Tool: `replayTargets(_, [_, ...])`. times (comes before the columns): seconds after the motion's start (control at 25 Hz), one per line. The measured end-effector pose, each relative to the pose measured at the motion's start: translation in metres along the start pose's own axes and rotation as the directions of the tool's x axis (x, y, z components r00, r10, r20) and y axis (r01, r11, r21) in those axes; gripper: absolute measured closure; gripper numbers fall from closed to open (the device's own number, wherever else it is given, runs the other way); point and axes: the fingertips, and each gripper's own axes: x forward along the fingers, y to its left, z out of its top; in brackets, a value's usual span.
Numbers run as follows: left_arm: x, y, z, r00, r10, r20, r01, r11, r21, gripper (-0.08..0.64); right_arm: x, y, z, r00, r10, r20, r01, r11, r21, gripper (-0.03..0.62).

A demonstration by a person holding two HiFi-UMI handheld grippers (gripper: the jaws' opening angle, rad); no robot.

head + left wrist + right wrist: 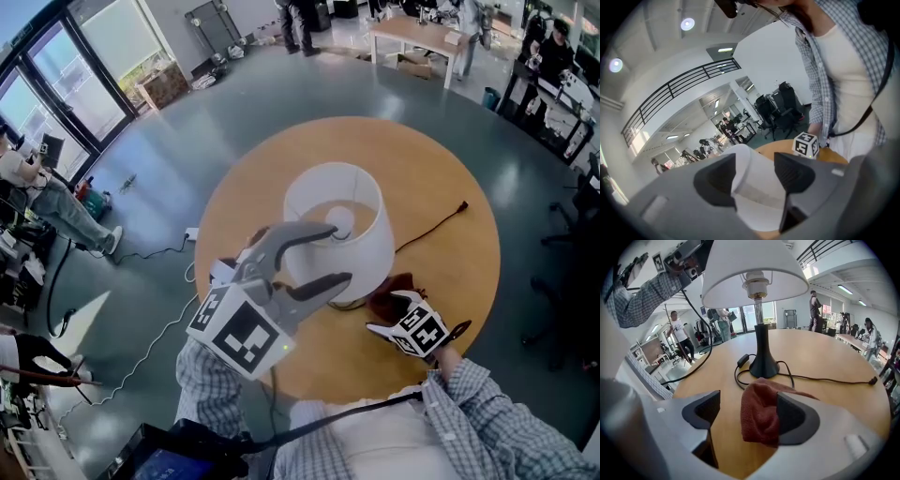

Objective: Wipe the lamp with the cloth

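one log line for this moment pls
left gripper: open, lampshade between jaws | right gripper: open, red cloth between jaws | lamp: upright on table

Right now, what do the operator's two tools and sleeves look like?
The left tool and right tool are grey plastic, their curved jaws lined with black pads. Each carries a white cube with black square markers. The sleeves are blue-and-white check. A black cable crosses the chest.

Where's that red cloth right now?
In the right gripper view, the cloth lies on the wooden table in front of the lamp's base, between the right gripper's open jaws, leaning on one.
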Motion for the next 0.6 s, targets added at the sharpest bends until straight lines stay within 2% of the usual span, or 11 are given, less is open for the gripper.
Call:
replayTargets(0.2, [-0.018,0.009,0.007,0.994,0.094,0.052,-0.092,0.995,-0.045,0.308,-0.018,-0.006,0.013,0.997,-0.025,0.078,0.023,0.999,0.026,0.218])
replayTargets(0.32, [-0.044,0.019,0.005,0.980,0.182,0.079,-0.173,0.979,-0.106,0.312,-0.035,-0.007,0.028,0.987,-0.042,0.157,0.032,0.997,0.068,0.224])
replayTargets(0.4, [-0.058,0.018,-0.001,0.962,0.250,0.107,-0.223,0.952,-0.212,0.357,-0.050,-0.011,0.035,0.975,-0.069,0.212,0.045,0.992,0.115,0.254])
replayTargets(0.48, [-0.065,0.010,-0.008,0.940,0.311,0.138,-0.250,0.907,-0.338,0.427,-0.064,-0.013,0.041,0.960,-0.086,0.266,0.044,0.986,0.160,0.300])
replayTargets(0.52, [-0.066,0.003,-0.014,0.934,0.323,0.149,-0.246,0.890,-0.385,0.464,-0.070,-0.012,0.044,0.952,-0.091,0.291,0.039,0.983,0.181,0.310])
replayTargets(0.6, [-0.066,-0.014,-0.026,0.937,0.313,0.157,-0.216,0.869,-0.445,0.513,-0.080,-0.006,0.051,0.938,-0.104,0.332,0.031,0.975,0.219,0.352])
